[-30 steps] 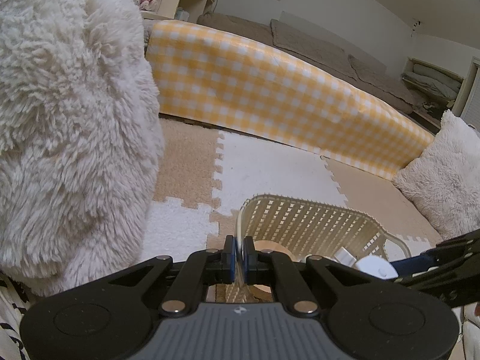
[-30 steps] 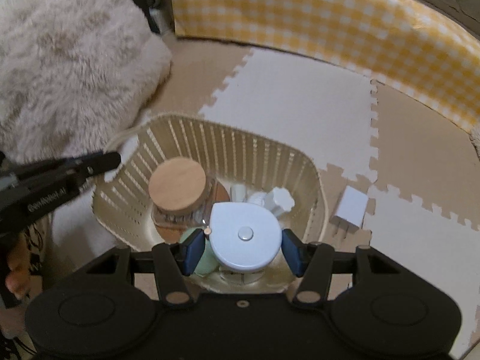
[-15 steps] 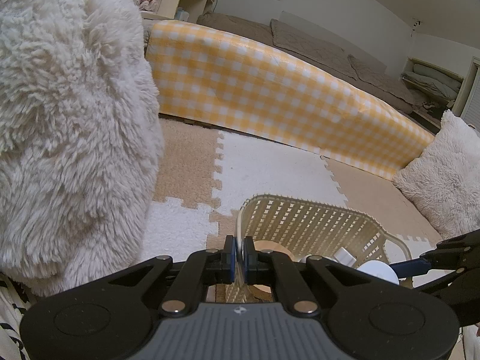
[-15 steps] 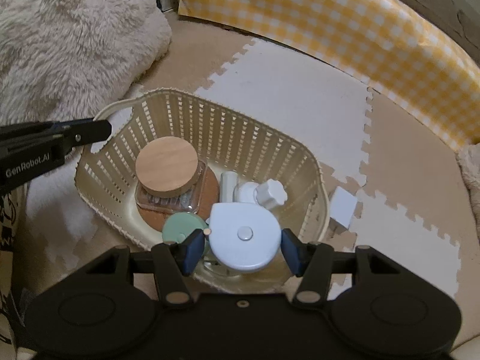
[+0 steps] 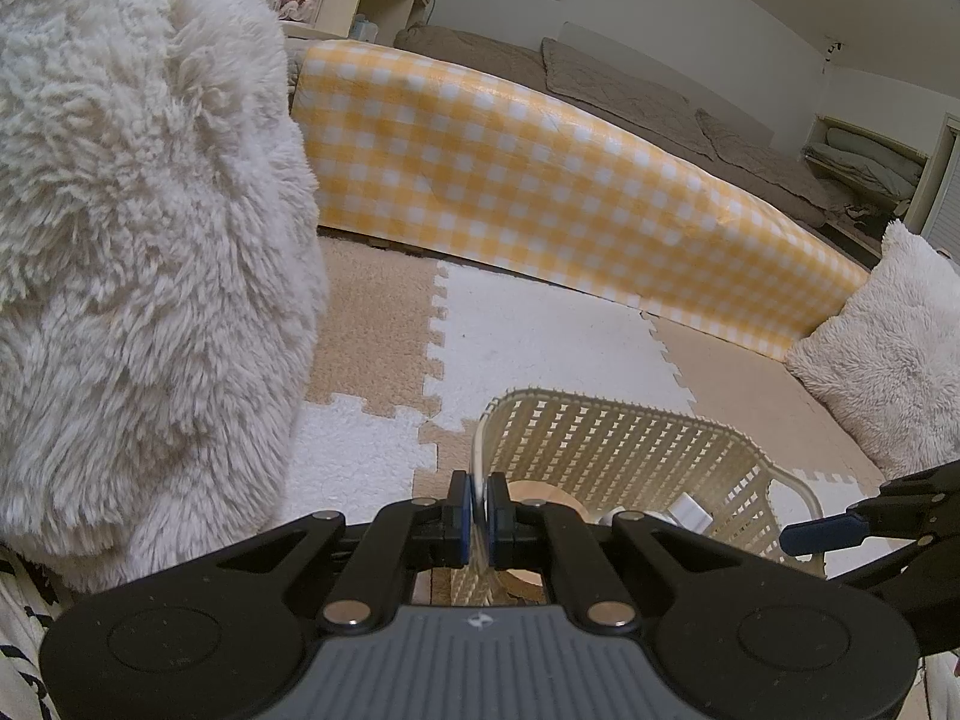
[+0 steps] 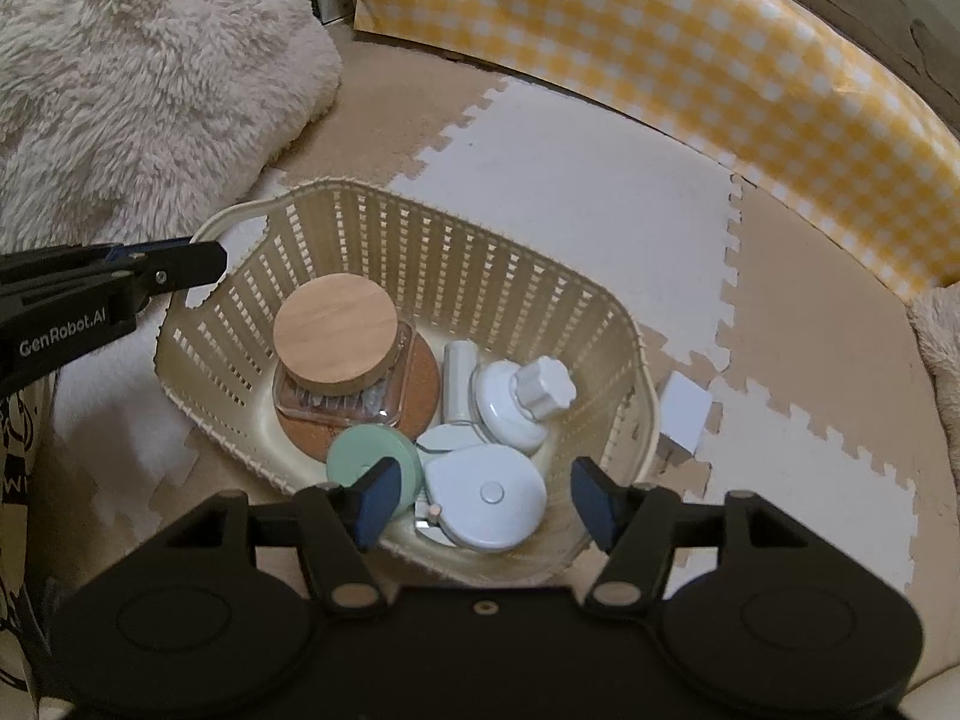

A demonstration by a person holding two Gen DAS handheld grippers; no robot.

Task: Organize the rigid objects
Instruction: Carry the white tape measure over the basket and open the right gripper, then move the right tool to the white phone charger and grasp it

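A cream slatted basket [image 6: 480, 252] sits on the foam floor mat. Inside lie a glass jar with a round wooden lid [image 6: 336, 330], a cork coaster [image 6: 420, 384], a white knob piece [image 6: 528, 396], a green disc [image 6: 369, 456] and a pale blue tape measure [image 6: 489, 495]. My right gripper [image 6: 483, 498] is open above the basket's near side, its jaws standing either side of the tape measure. My left gripper [image 5: 478, 516] is shut on the basket's rim [image 5: 480, 456]; it also shows in the right wrist view [image 6: 180, 264].
A white charger plug [image 6: 684, 411] lies on the mat just right of the basket. A large fluffy cushion [image 6: 138, 72] lies at the left, a yellow checked barrier [image 6: 690, 54] runs along the back, and another fluffy cushion [image 5: 888, 348] is at the right.
My right gripper opened and let go of the pale blue tape measure, which now lies in the basket. The left gripper kept its hold on the rim.
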